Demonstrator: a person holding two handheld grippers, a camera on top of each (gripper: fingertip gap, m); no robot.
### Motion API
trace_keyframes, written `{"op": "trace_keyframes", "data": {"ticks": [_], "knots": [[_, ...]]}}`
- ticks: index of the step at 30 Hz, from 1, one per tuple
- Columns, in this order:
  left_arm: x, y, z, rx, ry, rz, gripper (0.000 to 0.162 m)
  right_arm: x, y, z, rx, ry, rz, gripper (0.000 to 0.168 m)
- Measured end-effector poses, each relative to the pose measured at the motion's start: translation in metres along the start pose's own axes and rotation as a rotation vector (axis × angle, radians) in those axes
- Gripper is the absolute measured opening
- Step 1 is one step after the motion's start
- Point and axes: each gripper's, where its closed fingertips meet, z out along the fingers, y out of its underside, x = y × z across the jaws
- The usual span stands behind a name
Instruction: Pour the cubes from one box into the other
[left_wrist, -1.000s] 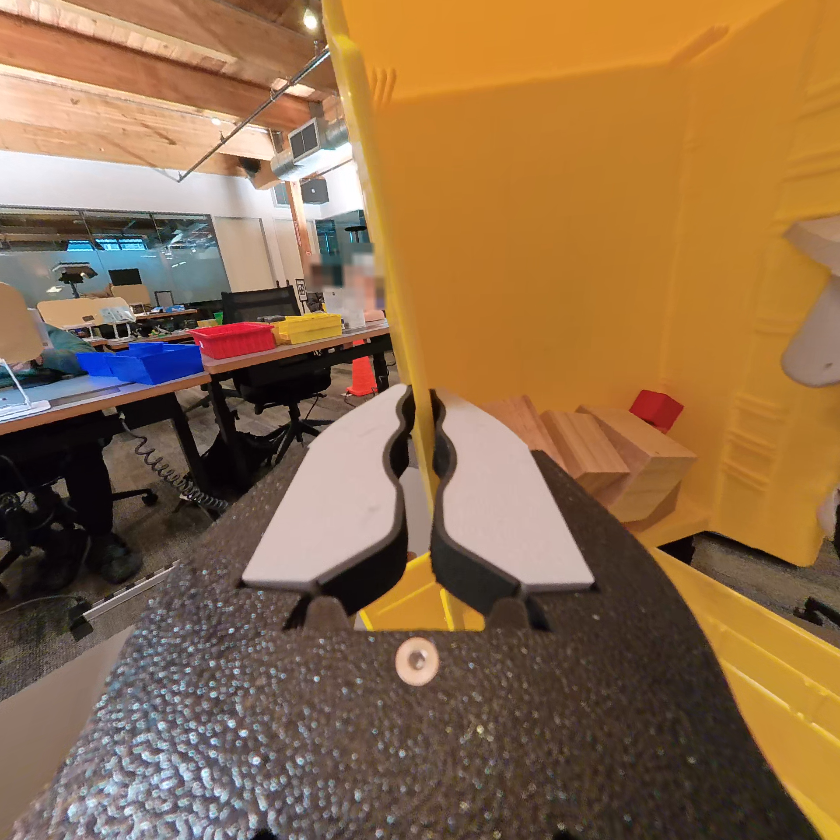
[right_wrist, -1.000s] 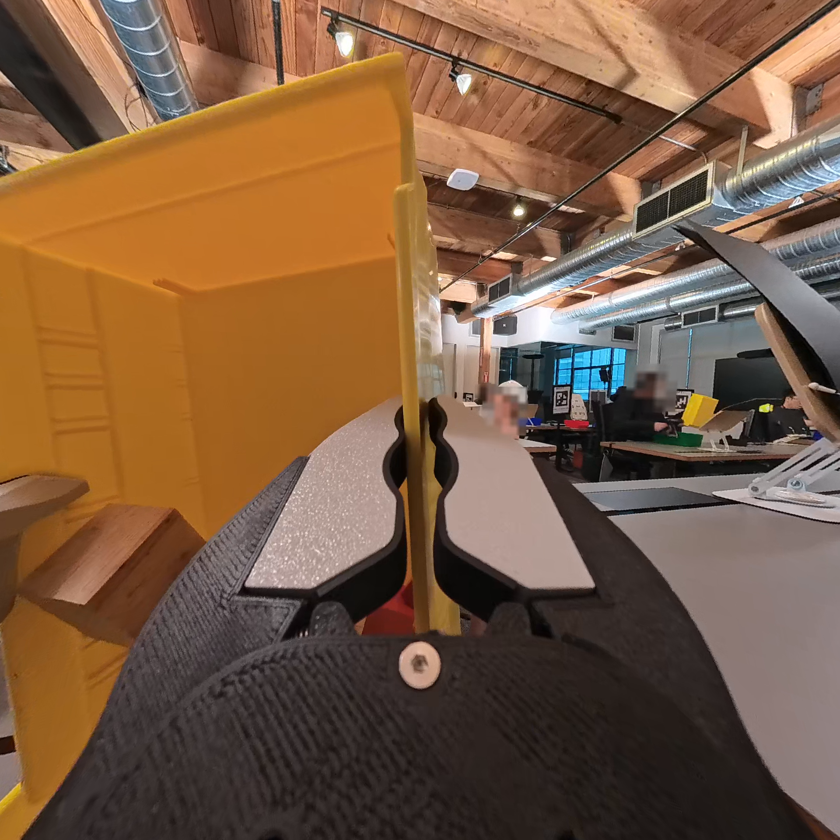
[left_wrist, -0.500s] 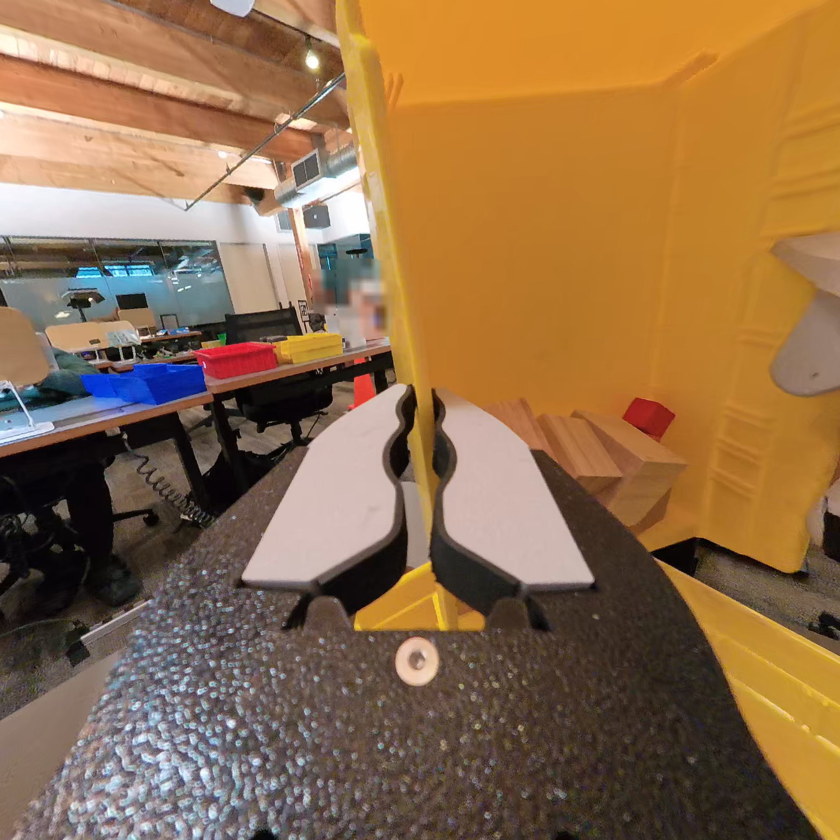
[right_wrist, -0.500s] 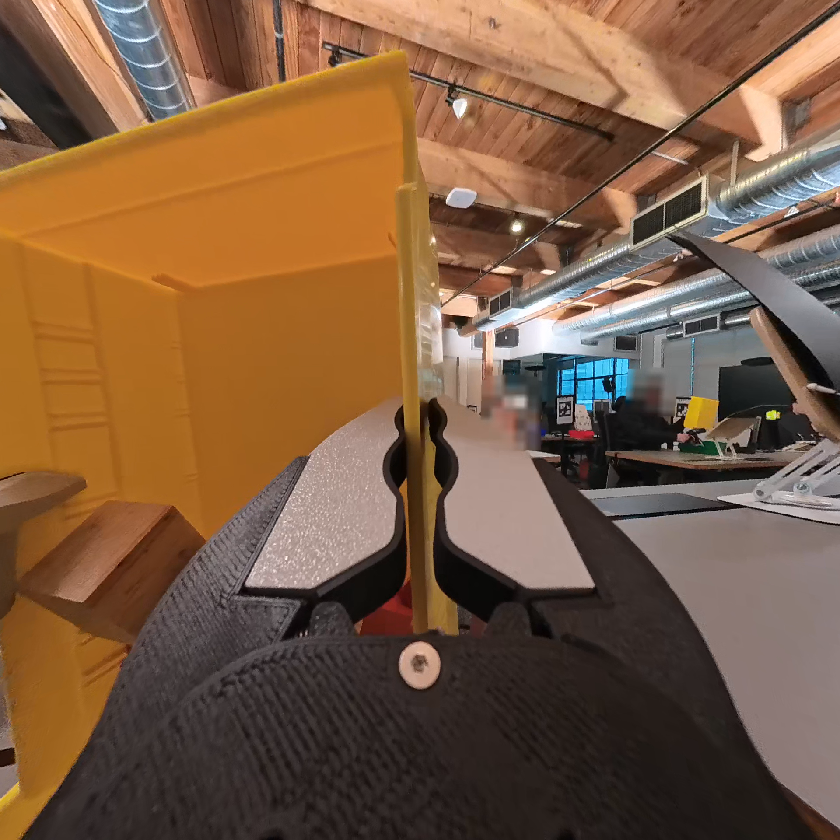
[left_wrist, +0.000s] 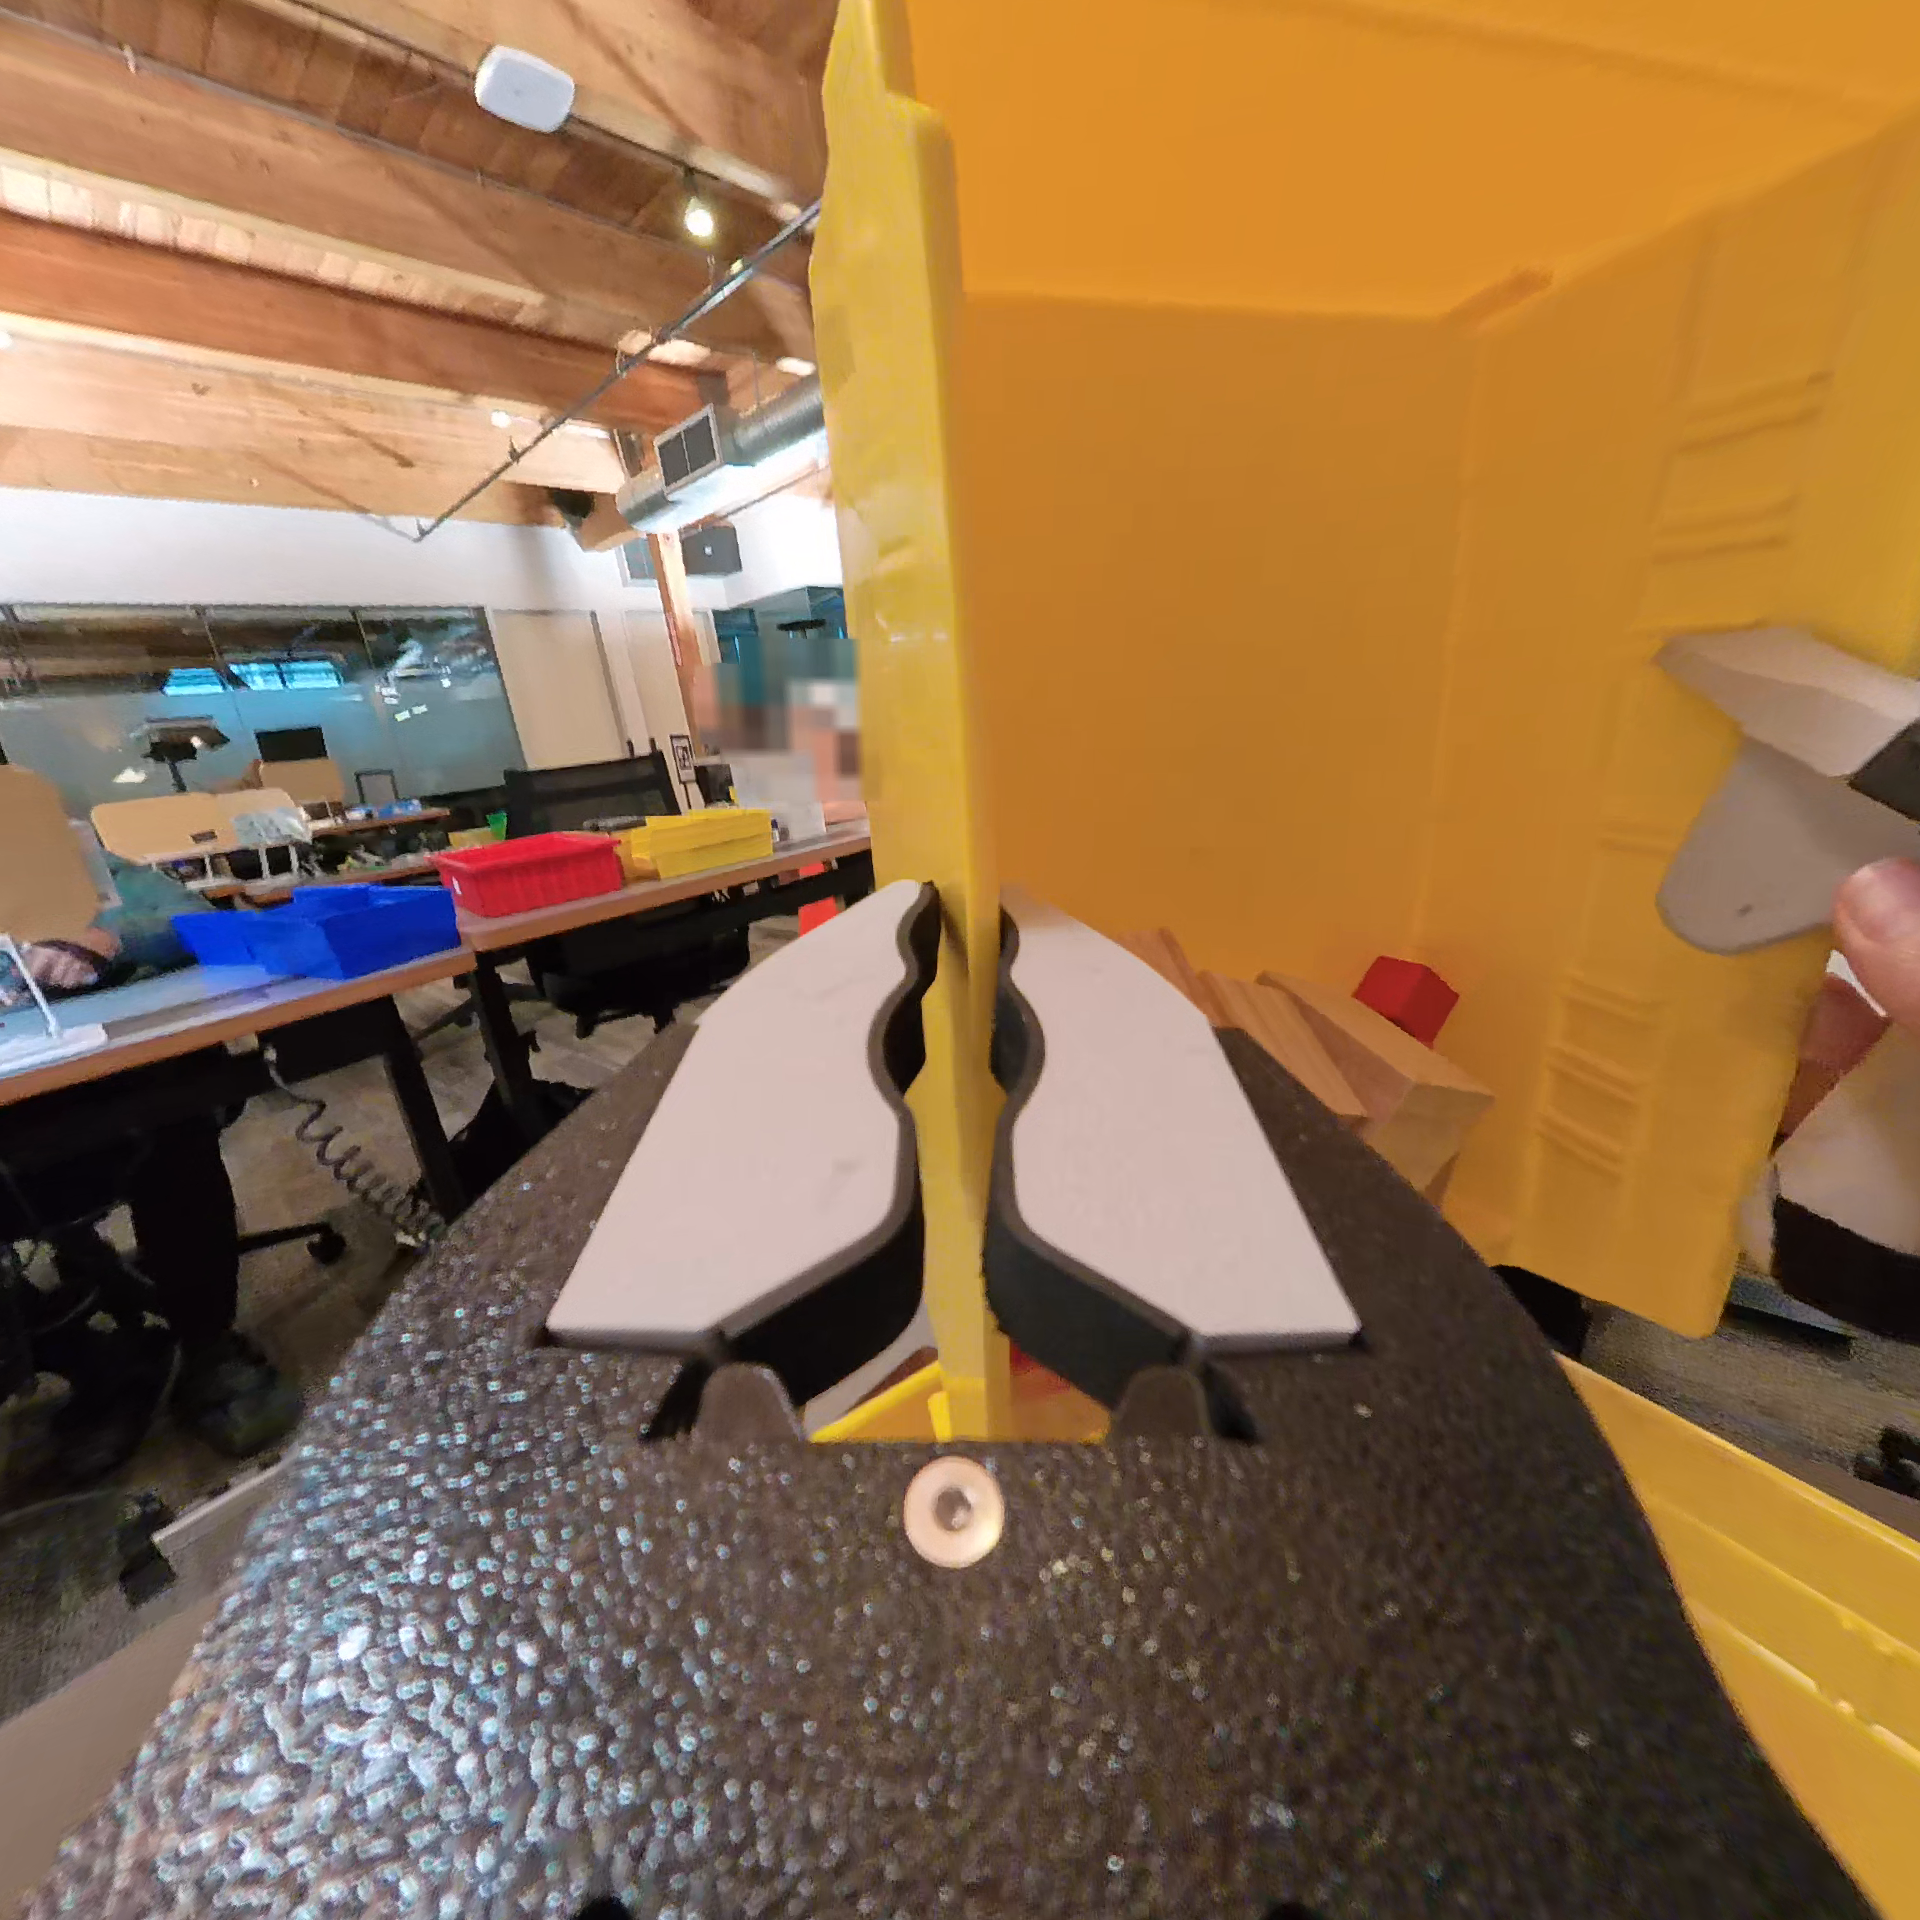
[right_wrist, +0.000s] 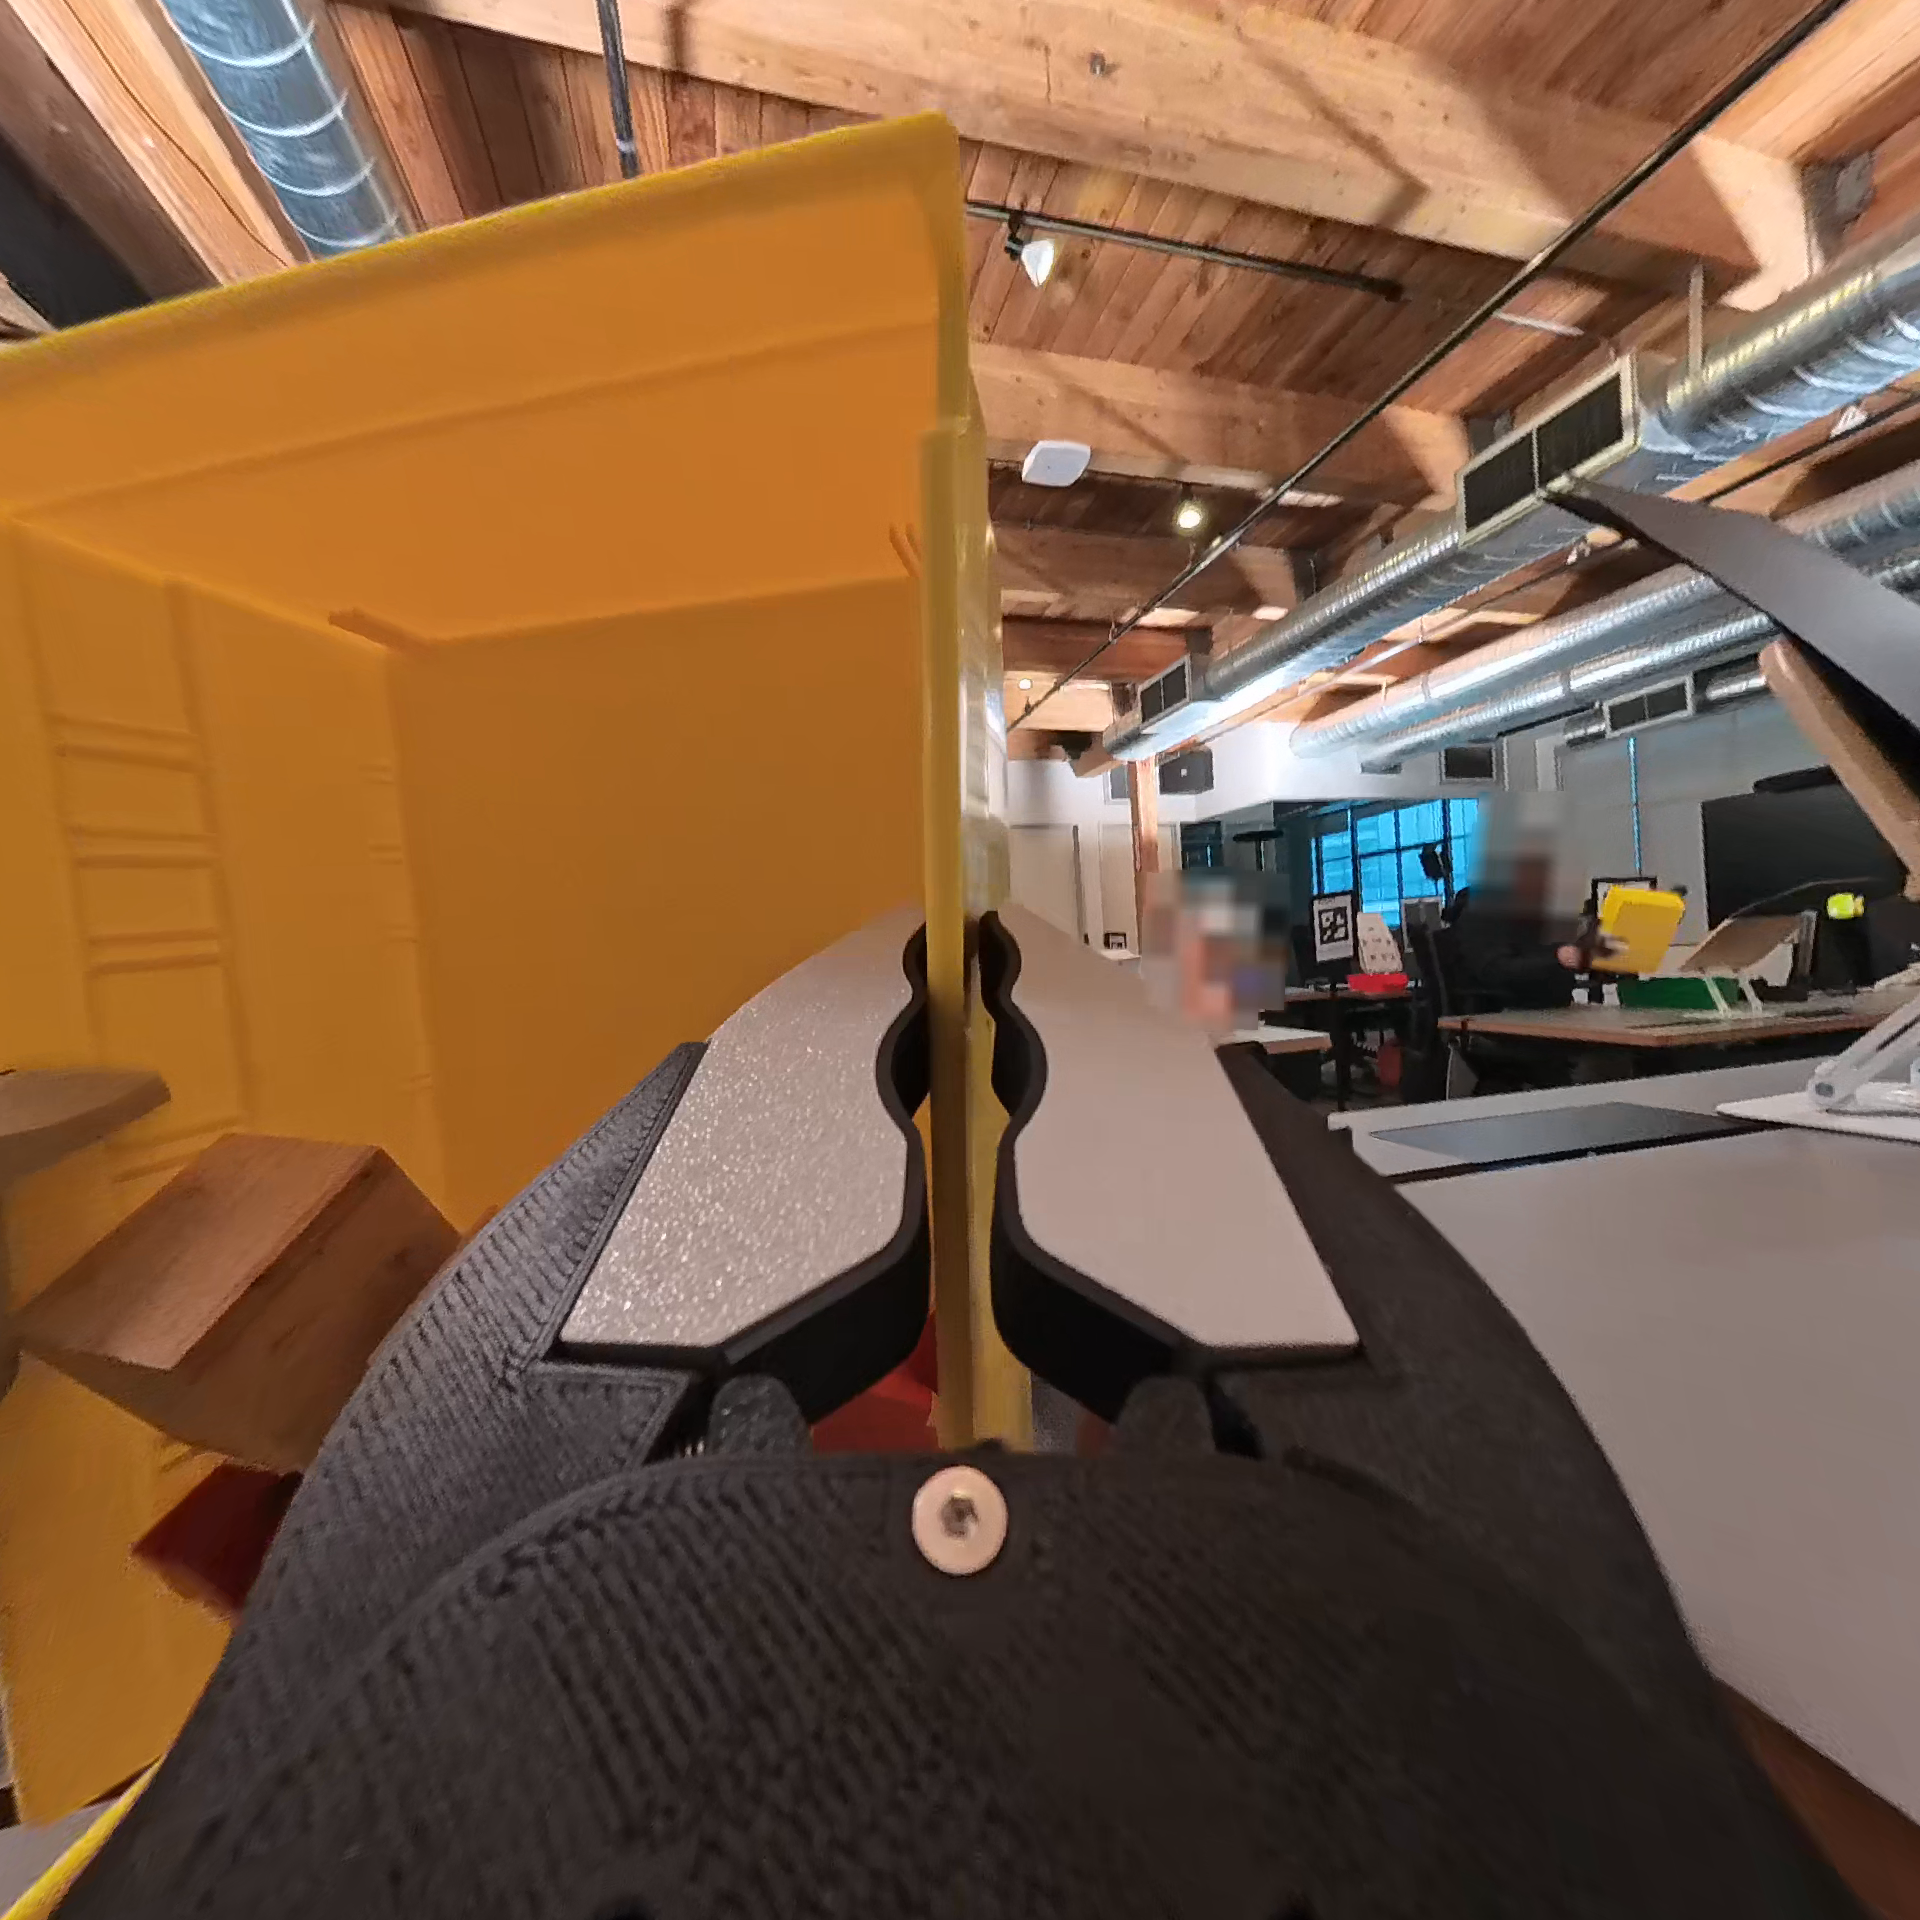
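Both grippers hold one yellow box (left_wrist: 1247, 644) tipped steeply on its side above the table. My left gripper (left_wrist: 968, 925) is shut on its left wall. My right gripper (right_wrist: 951, 935) is shut on its right wall (right_wrist: 951, 727); its fingers (left_wrist: 1756, 831) also show in the left wrist view. Several wooden cubes (left_wrist: 1382, 1070) and a red cube (left_wrist: 1403, 992) lie piled in the box's low corner. A wooden cube (right_wrist: 229, 1268) and red cubes (right_wrist: 213, 1527) show in the right wrist view. The rim of a second yellow box (left_wrist: 1766, 1579) lies below.
A grey tabletop (right_wrist: 1662, 1351) stretches to the right. Desks with blue (left_wrist: 322, 925), red (left_wrist: 530, 868) and yellow bins (left_wrist: 707, 836) stand far left. Office chairs and seated people are in the background. A person's thumb (left_wrist: 1881, 930) holds the right gripper.
The held box has tipped further and both views have pitched upward, showing more ceiling. The cubes have stayed piled in the low corner.
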Motion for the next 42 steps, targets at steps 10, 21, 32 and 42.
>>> {"op": "trace_keyframes", "data": {"ticks": [10,21,32,42], "knots": [[-0.004,0.013,0.002,-0.157,-0.004,-0.131,0.005,-0.009,-0.010,0.002,0.012,0.005,-0.121,0.007],[-0.011,0.011,0.003,-0.175,-0.052,-0.009,0.004,-0.012,-0.009,0.001,0.029,-0.007,-0.068,0.007],[-0.014,0.000,-0.014,-0.097,-0.070,0.073,0.005,-0.018,-0.008,-0.005,0.034,-0.042,-0.020,0.007],[-0.025,-0.019,-0.033,0.005,-0.085,0.068,0.005,-0.038,-0.020,-0.010,0.107,-0.068,0.014,0.007]]}}
